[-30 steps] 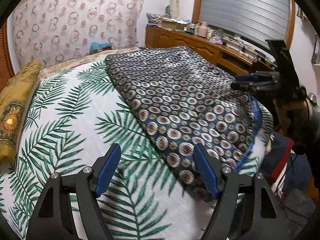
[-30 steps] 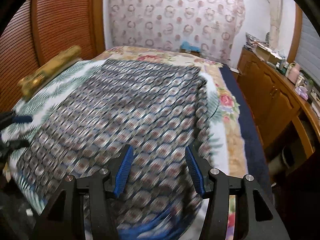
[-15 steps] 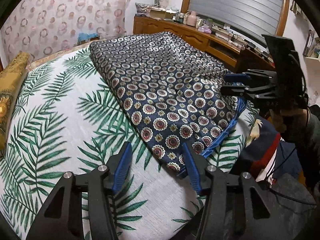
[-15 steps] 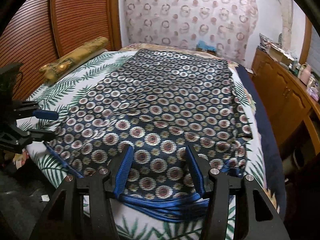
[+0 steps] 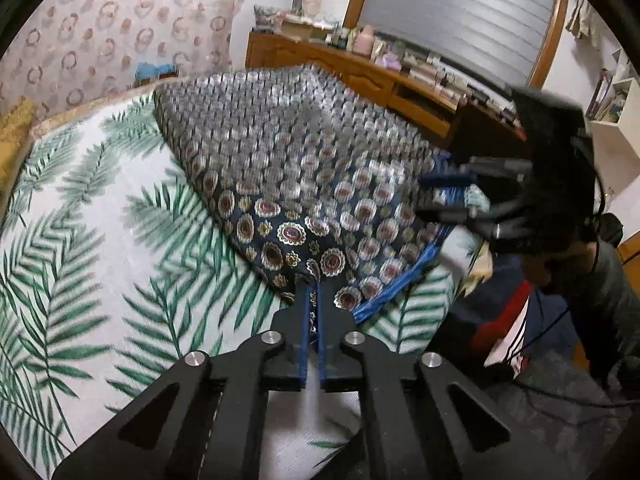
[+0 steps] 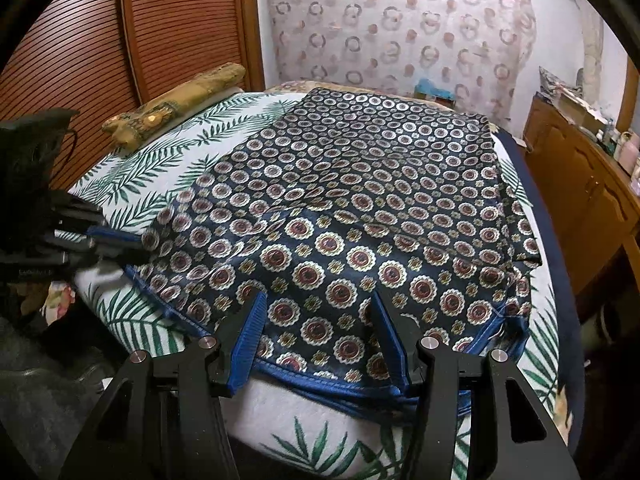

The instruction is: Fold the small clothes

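Having closed since a moment ago, the left claw (image 5: pixel 313 300) now pinches the near corner of the patterned cloth (image 6: pixel 360 216) on the bed (image 5: pixel 100 220); the right claw (image 6: pixel 320 320) stays apart over the blue hem, so folding can begin.

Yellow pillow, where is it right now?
Right wrist view: the yellow pillow lies upper left, at the far left edge of the palm-print bed cover, against the louvred wooden doors.

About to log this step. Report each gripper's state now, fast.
Left gripper: shut on the near corner of the navy medallion-print cloth.
Right gripper: open, fingers either side of the cloth's blue-trimmed edge, holding nothing.
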A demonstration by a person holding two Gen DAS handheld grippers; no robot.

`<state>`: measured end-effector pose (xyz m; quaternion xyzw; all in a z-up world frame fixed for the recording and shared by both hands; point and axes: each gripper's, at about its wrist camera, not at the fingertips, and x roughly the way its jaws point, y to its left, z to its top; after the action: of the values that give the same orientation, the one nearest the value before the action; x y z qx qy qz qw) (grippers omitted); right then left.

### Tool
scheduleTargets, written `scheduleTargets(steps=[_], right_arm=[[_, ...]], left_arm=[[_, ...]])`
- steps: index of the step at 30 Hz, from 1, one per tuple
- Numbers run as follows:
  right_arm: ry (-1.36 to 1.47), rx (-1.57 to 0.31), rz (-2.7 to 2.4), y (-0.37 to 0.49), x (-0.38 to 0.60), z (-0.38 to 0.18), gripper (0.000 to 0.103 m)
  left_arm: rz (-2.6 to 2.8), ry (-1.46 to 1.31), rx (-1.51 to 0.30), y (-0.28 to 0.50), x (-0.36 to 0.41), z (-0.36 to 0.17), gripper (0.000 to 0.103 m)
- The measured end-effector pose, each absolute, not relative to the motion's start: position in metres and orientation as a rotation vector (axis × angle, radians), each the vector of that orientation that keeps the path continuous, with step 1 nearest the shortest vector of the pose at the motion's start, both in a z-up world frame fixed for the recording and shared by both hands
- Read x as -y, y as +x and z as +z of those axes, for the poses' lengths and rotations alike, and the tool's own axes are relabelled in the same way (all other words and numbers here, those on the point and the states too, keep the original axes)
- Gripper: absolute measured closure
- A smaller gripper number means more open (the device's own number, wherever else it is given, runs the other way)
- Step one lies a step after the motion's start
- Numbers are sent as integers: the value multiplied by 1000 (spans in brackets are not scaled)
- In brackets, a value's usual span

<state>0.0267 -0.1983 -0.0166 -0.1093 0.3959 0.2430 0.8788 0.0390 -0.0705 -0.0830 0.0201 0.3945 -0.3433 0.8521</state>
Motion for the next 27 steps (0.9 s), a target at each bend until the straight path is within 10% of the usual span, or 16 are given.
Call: scheduleTargets(steps=[27], right_arm=[[-254,-846,543,1,195,-18,45]], left_arm=[[-664,34,-660,106,91,-30,100]])
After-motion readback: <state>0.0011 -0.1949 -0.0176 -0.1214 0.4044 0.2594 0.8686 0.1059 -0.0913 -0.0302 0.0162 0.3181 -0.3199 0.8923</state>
